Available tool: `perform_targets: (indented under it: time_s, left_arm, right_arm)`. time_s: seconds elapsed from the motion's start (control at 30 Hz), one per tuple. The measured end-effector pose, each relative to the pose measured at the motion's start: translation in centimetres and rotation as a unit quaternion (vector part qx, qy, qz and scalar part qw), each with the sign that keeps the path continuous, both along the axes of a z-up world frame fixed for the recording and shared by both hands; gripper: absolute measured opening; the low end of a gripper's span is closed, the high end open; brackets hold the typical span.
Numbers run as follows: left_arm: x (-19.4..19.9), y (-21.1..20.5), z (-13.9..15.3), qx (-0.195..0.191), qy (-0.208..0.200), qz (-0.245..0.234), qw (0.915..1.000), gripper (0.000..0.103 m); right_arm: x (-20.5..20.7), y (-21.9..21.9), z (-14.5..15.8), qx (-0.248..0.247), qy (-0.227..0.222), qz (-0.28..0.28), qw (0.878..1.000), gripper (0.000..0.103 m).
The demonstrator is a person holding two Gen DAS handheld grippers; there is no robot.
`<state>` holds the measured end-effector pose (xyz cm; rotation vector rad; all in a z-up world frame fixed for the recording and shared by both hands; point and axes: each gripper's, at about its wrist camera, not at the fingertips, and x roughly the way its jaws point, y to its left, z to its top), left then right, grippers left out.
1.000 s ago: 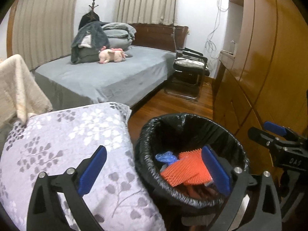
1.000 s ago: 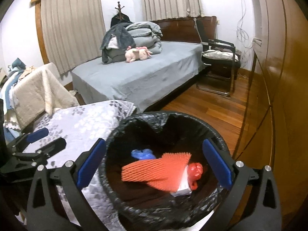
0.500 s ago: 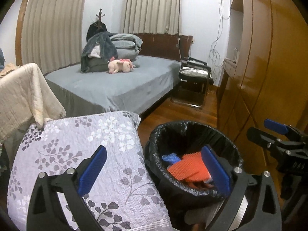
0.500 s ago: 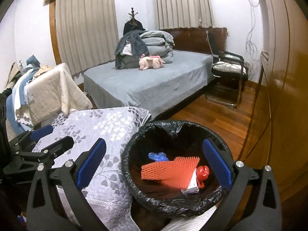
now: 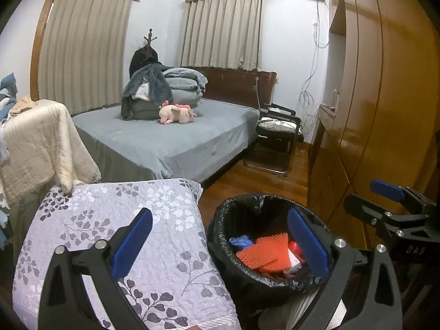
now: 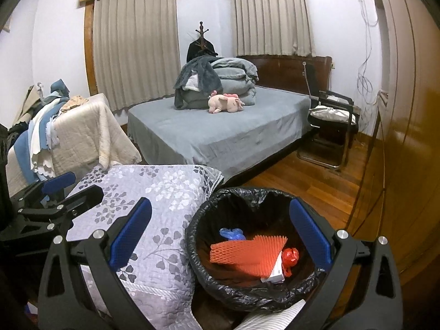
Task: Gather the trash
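The trash [image 5: 264, 253] lies in one bin [image 5: 220, 236] with a black bag inside it. In the left wrist view, the bin sits low and to the right, just beside a padded seat with a flowered cover [image 5: 115, 220]. The left tool [image 5: 220, 240] hangs over the gap between the two. Its jaws are wide open and hold nothing. One blue pad is over the cover and the other is over the bin. So the trash lies below the tool and a bit to its right. The right tool [image 5: 390, 209] shows at the right edge, beyond the bin. In this view, three kinds of trash show: one orange net sheet, one blue scrap [image 5: 240, 240] and a bit of a white box [image 5: 293, 261]. The net sheet has its long side running across the bin, left to right.

In the right wrist view, the bin [image 6: 198, 236] is right under the right tool [image 6: 220, 238]. This tool is wide open too and holds nothing. The trash here counts as one orange net sheet [image 6: 244, 253], one blue scrap [image 6: 232, 233], one red ball of wrap [image 6: 290, 255] and one white box [image 6: 276, 271]. The left tool [image 6: 59, 189] shows at the left, over the flowered cover [image 6: 154, 192]. The right tool looks nearer to the bin than the left one.

No loose trash shows on the cover, the grey bed [image 6: 220, 134] or the wood floor [image 6: 302, 176]. So the task looks nearly done, or the next piece lies out of sight.
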<state>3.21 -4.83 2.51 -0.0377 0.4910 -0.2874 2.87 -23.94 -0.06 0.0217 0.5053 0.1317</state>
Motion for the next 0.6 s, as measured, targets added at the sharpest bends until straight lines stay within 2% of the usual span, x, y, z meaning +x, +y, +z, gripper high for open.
perform_targets:
  time_s: [0.6]
  left_arm:
    - [-1.4,1.1,0.8,-0.006,-0.013,0.011,0.9998,0.097]
  right_arm:
    - [-0.4,1.0,0.7,-0.01,-0.01,0.011,1.0,0.098]
